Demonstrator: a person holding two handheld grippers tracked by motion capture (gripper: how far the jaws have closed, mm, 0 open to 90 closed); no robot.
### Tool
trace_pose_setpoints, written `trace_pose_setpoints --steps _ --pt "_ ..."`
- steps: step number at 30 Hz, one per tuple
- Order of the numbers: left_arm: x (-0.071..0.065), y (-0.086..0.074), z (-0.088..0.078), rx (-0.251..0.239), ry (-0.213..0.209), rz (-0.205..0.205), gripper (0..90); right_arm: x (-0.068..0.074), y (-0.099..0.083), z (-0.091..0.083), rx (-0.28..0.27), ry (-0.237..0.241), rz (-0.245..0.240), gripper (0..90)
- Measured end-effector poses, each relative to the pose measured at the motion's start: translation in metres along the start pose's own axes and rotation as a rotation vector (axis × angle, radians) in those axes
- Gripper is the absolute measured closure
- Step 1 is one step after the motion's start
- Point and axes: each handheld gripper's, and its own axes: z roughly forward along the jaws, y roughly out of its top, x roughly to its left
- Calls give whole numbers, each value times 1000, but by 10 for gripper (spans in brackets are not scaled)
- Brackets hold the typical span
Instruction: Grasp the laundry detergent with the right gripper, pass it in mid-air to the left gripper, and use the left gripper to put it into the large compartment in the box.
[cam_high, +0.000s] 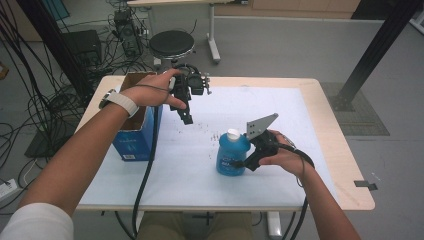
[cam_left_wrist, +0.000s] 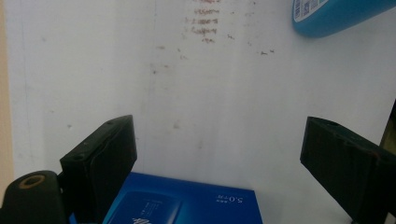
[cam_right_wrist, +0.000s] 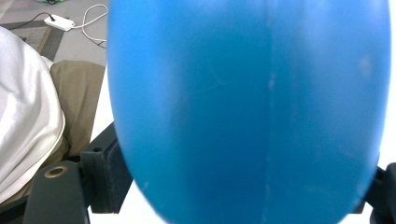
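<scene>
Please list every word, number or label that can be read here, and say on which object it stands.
"5.0" followed by unclear characters, seen upside down: on the blue box.
Label on the blue bottle: print and a code patch, too small to read.
Brown marks on the white table cover: too faint to read.

one blue bottle (cam_high: 231, 154), one blue box (cam_high: 134, 135), two grippers

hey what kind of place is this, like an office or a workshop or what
Most likely a robotics lab or recording workspace, not a home. Bundles of black cables run across the grey floor beside electronics, a black metal frame post stands by the table, and a round stool sits behind it.
</scene>
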Motion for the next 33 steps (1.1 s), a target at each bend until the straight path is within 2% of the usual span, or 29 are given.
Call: trace_pose_setpoints --steps 33 --pt "0 0 1 -1 -2 -2 114 1 -5 4 -45 6 -12 273"
